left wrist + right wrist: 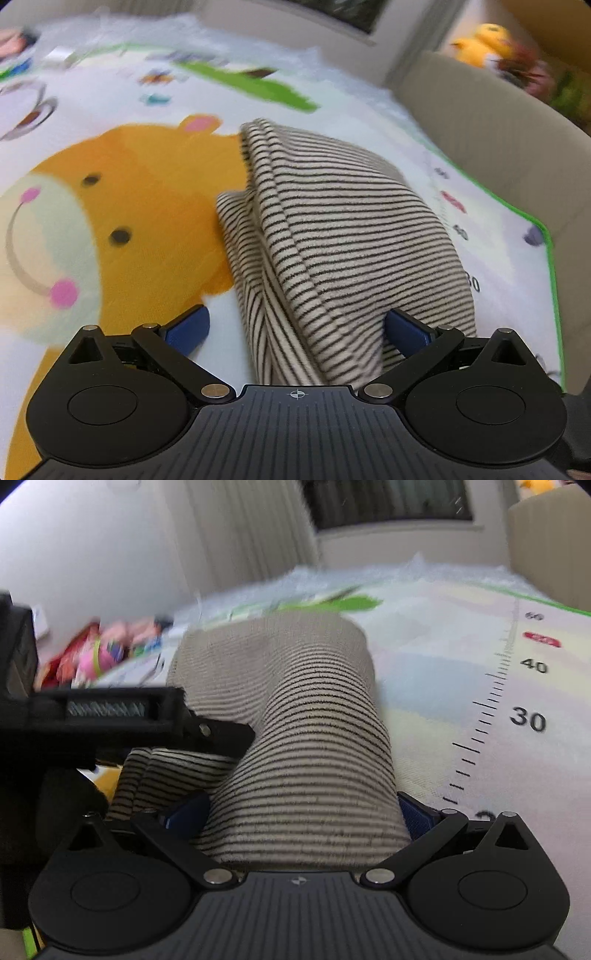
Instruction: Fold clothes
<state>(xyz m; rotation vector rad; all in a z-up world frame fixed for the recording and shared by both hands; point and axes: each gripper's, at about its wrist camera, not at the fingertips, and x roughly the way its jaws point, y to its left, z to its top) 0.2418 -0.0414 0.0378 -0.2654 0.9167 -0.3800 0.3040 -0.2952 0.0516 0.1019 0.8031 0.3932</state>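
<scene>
Your left gripper (295,328) is holding its jaws wide apart around the folded striped garment (343,236), which is lying on the play mat (110,221). Your right gripper (303,812) is likewise straddling it, jaws spread.

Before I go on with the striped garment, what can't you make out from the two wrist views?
- Left wrist view: near end of the striped garment is hidden behind the left gripper body.
- Right wrist view: the right gripper pads sit against the cloth; whether they press it is unclear.
- Right wrist view: the bright heap is motion-blurred, unidentifiable.
</scene>
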